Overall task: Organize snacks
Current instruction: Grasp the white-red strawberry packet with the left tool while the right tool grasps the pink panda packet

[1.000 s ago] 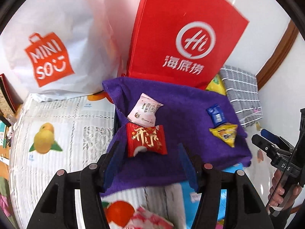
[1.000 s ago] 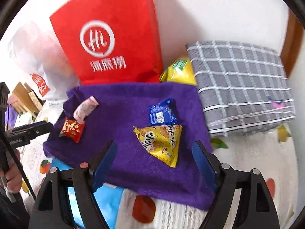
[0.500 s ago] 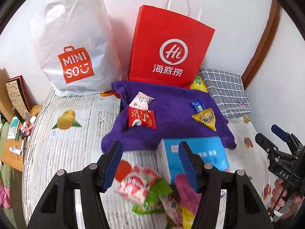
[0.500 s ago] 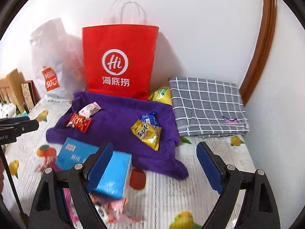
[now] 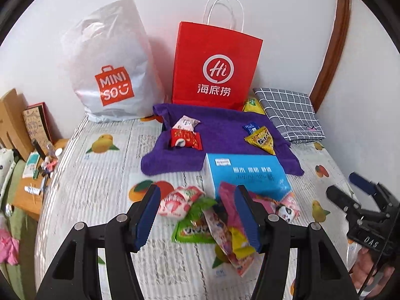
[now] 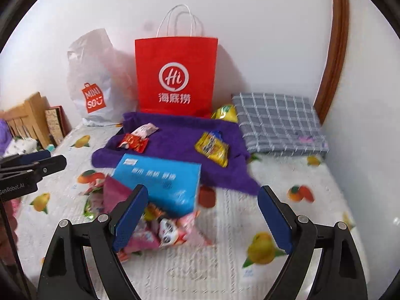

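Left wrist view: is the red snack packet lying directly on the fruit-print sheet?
No, the red snack packet lies on the purple towel, just in front of a pale pink packet.

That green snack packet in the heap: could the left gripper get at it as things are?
Probably yes: the green packet lies just ahead of the open, empty left gripper, though a pink packet overlaps its right edge.

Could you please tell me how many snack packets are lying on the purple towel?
4: pink-white packet and red packet on its left; blue packet and yellow triangular packet on its right.

White walls (image 6: 262, 37) meet a curved brown wooden trim (image 6: 335, 57) beside a fruit-print bedspread (image 6: 312, 182).
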